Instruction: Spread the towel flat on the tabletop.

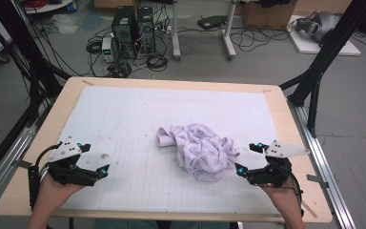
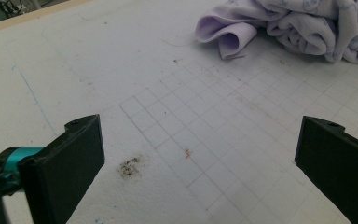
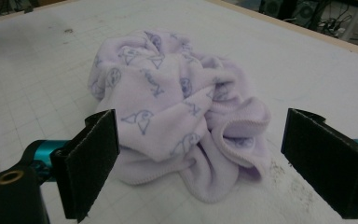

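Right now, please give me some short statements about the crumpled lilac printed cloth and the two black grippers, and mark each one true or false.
1. The crumpled lilac printed cloth lies flat and folded. False: it is bunched in a heap.
2. The left gripper is open and holds nothing. True.
3. The right gripper is shut on the cloth. False: its jaws stand open, the cloth in front of them.
4. The cloth rests on the white gridded mat. True.

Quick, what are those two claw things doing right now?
Left gripper: open, holding nothing.
Right gripper: open, empty, facing the crumpled cloth.
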Available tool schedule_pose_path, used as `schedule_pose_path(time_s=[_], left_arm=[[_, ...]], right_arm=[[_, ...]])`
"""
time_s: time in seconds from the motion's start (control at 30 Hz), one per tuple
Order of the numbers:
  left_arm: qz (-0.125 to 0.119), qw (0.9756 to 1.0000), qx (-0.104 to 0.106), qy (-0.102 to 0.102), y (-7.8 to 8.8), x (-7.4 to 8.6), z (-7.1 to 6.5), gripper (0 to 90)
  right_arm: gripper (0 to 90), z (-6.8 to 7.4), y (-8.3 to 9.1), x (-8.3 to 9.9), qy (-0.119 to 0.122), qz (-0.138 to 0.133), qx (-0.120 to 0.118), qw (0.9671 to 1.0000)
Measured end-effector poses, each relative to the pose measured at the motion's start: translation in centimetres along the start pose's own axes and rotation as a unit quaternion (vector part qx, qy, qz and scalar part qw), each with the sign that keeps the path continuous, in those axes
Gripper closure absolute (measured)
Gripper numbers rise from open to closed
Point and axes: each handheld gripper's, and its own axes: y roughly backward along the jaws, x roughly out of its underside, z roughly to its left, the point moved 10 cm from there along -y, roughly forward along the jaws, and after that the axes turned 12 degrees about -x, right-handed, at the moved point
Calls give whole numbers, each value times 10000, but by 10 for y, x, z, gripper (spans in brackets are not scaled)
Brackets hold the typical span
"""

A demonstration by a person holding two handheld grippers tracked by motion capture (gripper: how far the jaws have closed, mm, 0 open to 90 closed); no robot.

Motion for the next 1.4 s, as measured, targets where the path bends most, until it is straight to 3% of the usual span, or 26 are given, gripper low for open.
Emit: schedule_pose_path(time_s=[0.17, 0.33, 0.7, 0.9, 0.97, 1.0, 1.03, 1.07, 1.1, 1.23, 1.4], left_arm=[[-3, 10000, -4, 16, 0, -1, 0, 18], [-20, 10000, 16, 29, 0, -2, 0, 18], [-22, 10000, 70, 47, -4, -1, -3, 19], [-12, 9999, 118, 46, -7, 0, -5, 18], [-10, 9999, 135, 47, -8, 0, -6, 18], [6, 9999, 147, 47, -9, 1, -7, 18], [6, 9999, 147, 47, -9, 1, -7, 18], [9, 9998, 165, 61, -9, 1, -8, 18], [9, 9998, 165, 61, -9, 1, -8, 18], [26, 9998, 179, 31, -10, 0, -9, 18], [23, 9999, 166, -8, -10, -7, -11, 19]], right_arm=[[105, 0, -15, -11, 65, 56, -153, 9998], [105, 1, -43, -24, 190, 201, -391, 9989], [121, 4, -82, -21, 128, 631, -708, 9954], [272, 4, -102, -9, 96, 1036, -864, 9908], [434, 5, -107, -6, -76, 1076, -1003, 9891], [512, 8, -108, -6, -150, 1052, -1211, 9869], [512, 8, -108, -6, -150, 1052, -1211, 9869], [639, 9, -109, -6, -185, 1050, -1345, 9852], [677, 11, -108, -7, -188, 1026, -1397, 9847], [782, 27, -104, -20, -66, 841, -1672, 9823], [816, 64, -104, -39, 219, 791, -2123, 9737]])
